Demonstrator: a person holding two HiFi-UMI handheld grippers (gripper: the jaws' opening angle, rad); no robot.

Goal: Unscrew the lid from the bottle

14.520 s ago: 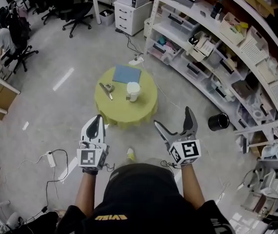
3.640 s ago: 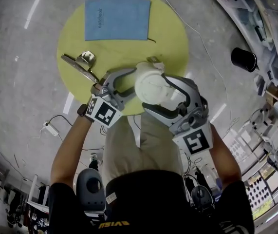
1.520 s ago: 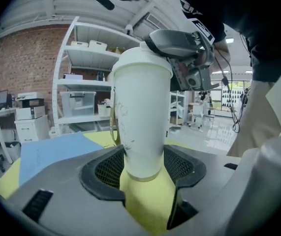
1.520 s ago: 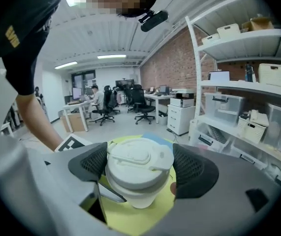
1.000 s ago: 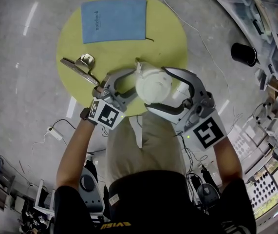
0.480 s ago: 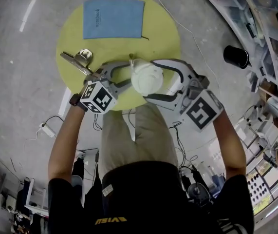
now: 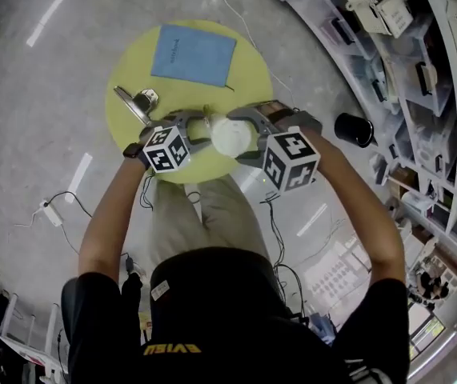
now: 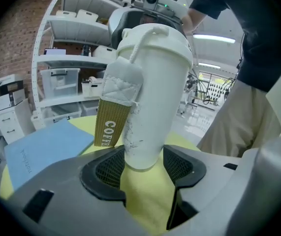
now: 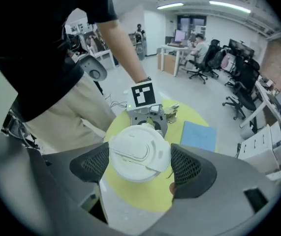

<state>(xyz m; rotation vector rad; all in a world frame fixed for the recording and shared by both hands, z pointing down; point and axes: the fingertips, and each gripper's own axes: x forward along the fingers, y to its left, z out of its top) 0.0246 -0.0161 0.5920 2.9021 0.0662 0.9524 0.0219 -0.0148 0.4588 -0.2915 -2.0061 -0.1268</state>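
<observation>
White plastic bottle (image 8: pixel 155 82) is held tilted over the near edge of the round yellow table (image 7: pixel 128 86). Both bare forearms reach forward from black sleeves. The left gripper (image 8: pixel 142 168) slants down at a shallow angle, its 2 black meshed pads pinching the bottle's narrow base from either side. The right gripper (image 9: pixel 140 165) points steeply down from above, its pads pressed on opposite edges of the round lid (image 9: pixel 139 151), which is smooth and white with a curved groove. A white cord runs from the lid to a quilted white pouch with a brown printed tag (image 8: pixel 111 126), lying against the bottle's side. A flat blue notebook (image 7: pixel 194 54) and a shiny metal clip (image 7: pixel 138 101) lie on the table beyond the grippers
</observation>
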